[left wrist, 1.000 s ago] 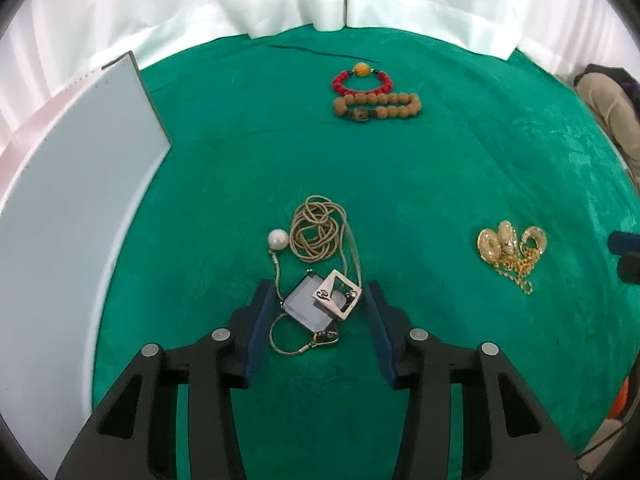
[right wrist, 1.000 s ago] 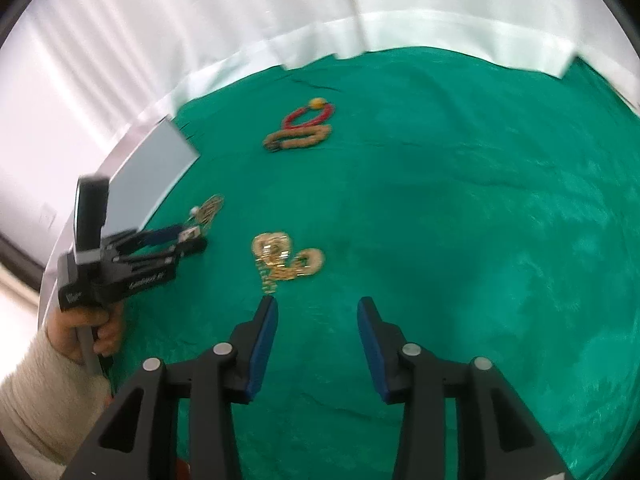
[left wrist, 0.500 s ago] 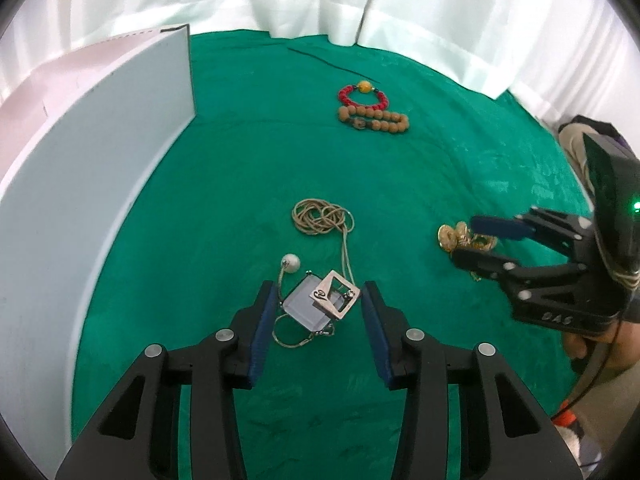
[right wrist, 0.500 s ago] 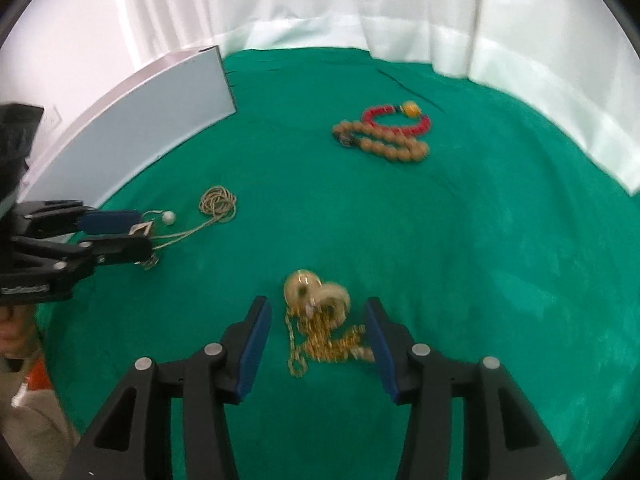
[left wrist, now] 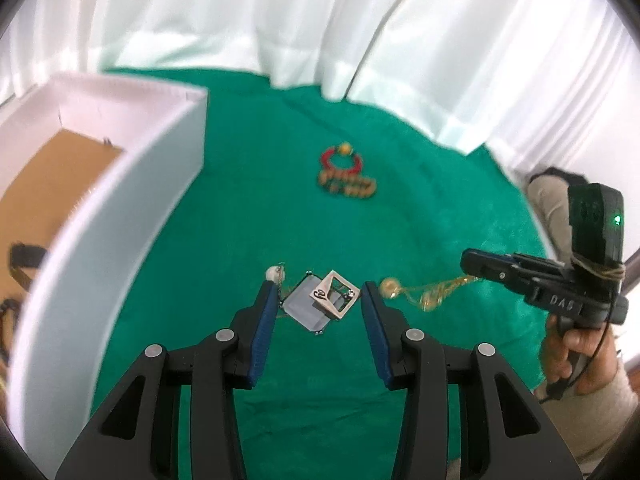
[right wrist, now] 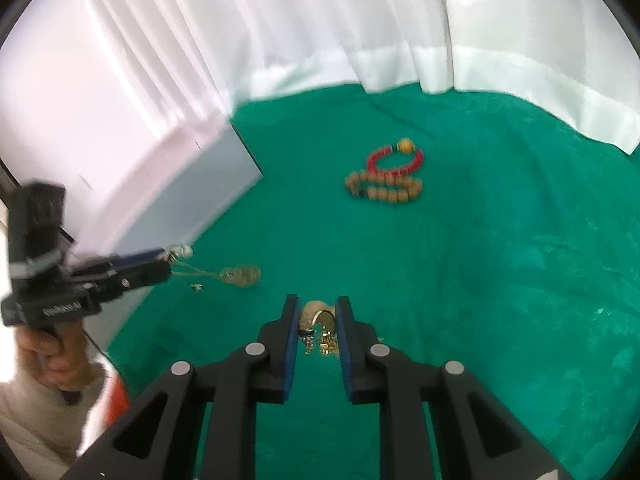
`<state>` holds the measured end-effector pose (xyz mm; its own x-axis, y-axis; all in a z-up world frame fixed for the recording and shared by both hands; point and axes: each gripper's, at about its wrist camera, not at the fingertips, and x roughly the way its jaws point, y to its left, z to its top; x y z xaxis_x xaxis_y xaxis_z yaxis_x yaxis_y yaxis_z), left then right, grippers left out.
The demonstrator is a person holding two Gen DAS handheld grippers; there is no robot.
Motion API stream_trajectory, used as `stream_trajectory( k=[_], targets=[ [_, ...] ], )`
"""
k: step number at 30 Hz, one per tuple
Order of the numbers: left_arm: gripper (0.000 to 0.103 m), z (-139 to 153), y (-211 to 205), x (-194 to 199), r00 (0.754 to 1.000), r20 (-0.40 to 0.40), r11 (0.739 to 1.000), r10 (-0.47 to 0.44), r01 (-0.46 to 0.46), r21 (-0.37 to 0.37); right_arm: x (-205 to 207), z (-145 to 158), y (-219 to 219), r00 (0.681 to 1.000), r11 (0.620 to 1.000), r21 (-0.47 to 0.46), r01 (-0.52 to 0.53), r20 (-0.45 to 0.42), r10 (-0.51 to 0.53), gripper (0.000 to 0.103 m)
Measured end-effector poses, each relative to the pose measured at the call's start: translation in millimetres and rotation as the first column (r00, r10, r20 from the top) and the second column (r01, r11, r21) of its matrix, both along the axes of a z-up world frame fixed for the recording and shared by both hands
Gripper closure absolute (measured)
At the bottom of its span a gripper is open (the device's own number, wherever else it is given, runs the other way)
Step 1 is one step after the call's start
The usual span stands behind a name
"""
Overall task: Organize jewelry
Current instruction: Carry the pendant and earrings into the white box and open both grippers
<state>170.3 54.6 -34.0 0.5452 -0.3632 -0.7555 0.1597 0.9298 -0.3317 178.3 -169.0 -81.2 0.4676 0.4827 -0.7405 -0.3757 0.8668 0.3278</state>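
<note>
White curtains (left wrist: 360, 40) hang behind a bench covered in green cloth (left wrist: 248, 208). At the left stands a white box (left wrist: 120, 184) with a brown floor. The left gripper (left wrist: 318, 304) has its jaws partly apart, clamped on a square pendant necklace (left wrist: 320, 304); its pearl (left wrist: 273, 273) sits by the left pad and its cord trails towards a coil (right wrist: 240, 276) on the cloth. The right gripper (right wrist: 318, 318) has just been closing; its jaws are nearly together, pinching a gold chain piece (right wrist: 316, 320) that stretches sideways from its tips in the left view. "DAS" can be read on its side. Further back, a red bracelet (right wrist: 394, 158) lies touching a brown bead bracelet (right wrist: 384, 188), long axis crosswise.
</note>
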Motion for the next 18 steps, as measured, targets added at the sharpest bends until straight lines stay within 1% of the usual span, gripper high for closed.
stream_trajectory(
  k=[3,6,14,18],
  targets=[
    [0.060,25,6,-7,1.000,0.021,0.999,0.010,-0.009,-0.031,-1,27,-7,1.000,0.998,0.069,-0.006,0.003,0.006,0.085],
    [0.060,48,12,-14,0.999,0.036,0.998,0.016,-0.014,-0.053,0,50,-4,1.000,0.994,0.105,-0.023,0.015,0.021,0.085],
    [0.060,102,35,-37,0.997,0.075,0.990,0.027,-0.016,-0.139,0,104,23,0.993,0.989,0.123,-0.085,0.089,0.075,0.085],
    [0.060,133,62,-49,0.993,0.101,0.982,0.063,-0.044,-0.182,9,131,43,0.986,0.981,0.143,-0.129,0.122,0.112,0.085]
  ],
)
